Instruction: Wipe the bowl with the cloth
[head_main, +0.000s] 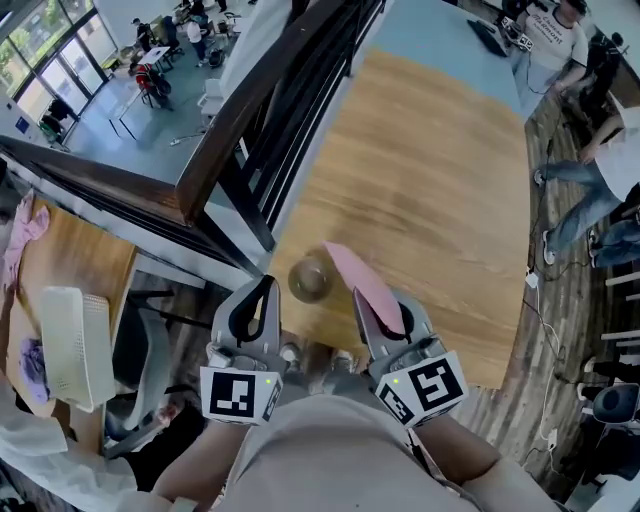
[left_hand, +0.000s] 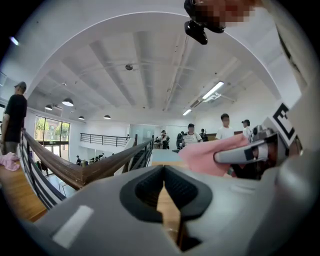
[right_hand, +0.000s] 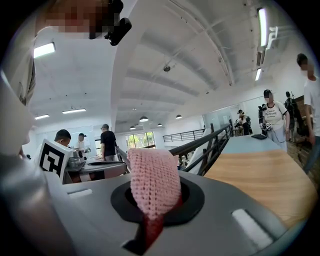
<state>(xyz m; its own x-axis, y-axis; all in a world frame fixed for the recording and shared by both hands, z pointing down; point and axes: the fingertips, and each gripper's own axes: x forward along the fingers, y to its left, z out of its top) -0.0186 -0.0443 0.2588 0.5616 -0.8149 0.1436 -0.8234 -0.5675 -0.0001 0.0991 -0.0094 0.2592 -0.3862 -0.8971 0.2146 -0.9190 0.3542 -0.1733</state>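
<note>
Grips pink cloth (right_hand: 154, 180) in rt tongs (right_hand: 157, 200), pads pinched on its near end, rest sticking out past the tips toward far side. Holds lt tongs (left_hand: 164, 187) fully closed w/ nothing betw. pads, just left of rt ones, both over near edge of wooden desk (head_main: 430, 180). Shows bowl (head_main: 311, 279) upright on desk, just beyond and betw. the two tongs, cloth's far end just right of it; contact unclear.

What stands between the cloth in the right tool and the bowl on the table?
Nothing visible. The pink cloth, clamped in the right tool, is just beside the bowl on the wooden table, with no object between them.
</note>
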